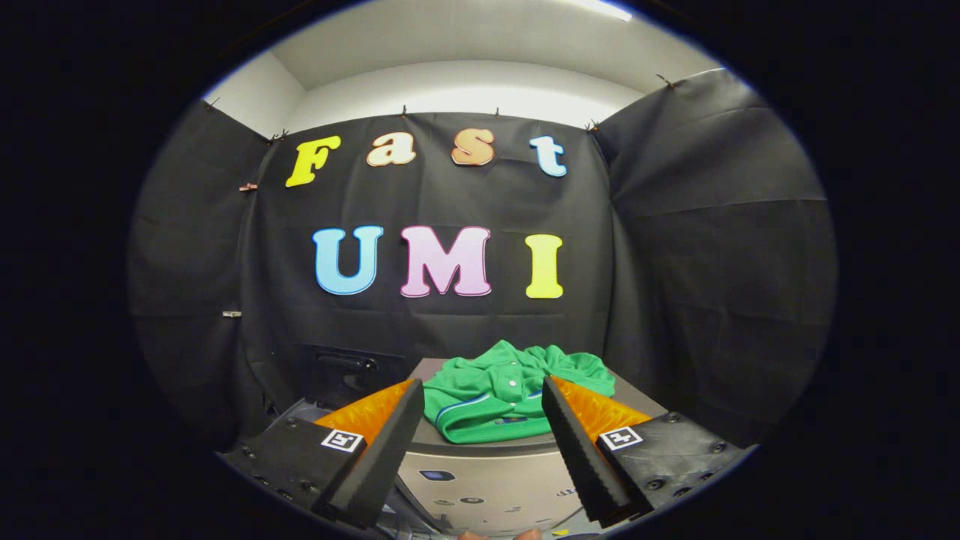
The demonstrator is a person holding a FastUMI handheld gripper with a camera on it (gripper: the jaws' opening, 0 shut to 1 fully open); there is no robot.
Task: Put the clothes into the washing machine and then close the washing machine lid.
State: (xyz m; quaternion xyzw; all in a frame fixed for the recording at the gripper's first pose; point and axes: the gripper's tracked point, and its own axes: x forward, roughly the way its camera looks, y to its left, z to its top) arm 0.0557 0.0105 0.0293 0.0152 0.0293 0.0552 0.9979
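A green garment (510, 394), apparently a polo shirt with white buttons down its placket and a blue-and-white stripe along a ribbed edge, lay crumpled in a loose heap on the flat grey top of the washing machine (480, 480). The heap sat toward the machine's front edge, between and just beyond the fingertips, at about 12 o'clock from the gripper (484, 390). The gripper's two fingers were spread wide apart and held nothing; neither finger touched the cloth, though the right fingertip overlapped the shirt's right side in the view. Below the garment, the machine's pale front panel carried a small dark window and several small marks too small to read. At about 10 o'clock from the shirt, a dark boxy object (341, 375) stood against the black cloth wall (705, 300), its details too dim to make out. Nothing lay between the fingers and the shirt. At 6 o'clock, under the fingers, a sliver of a person's fingertips (499, 535) showed.
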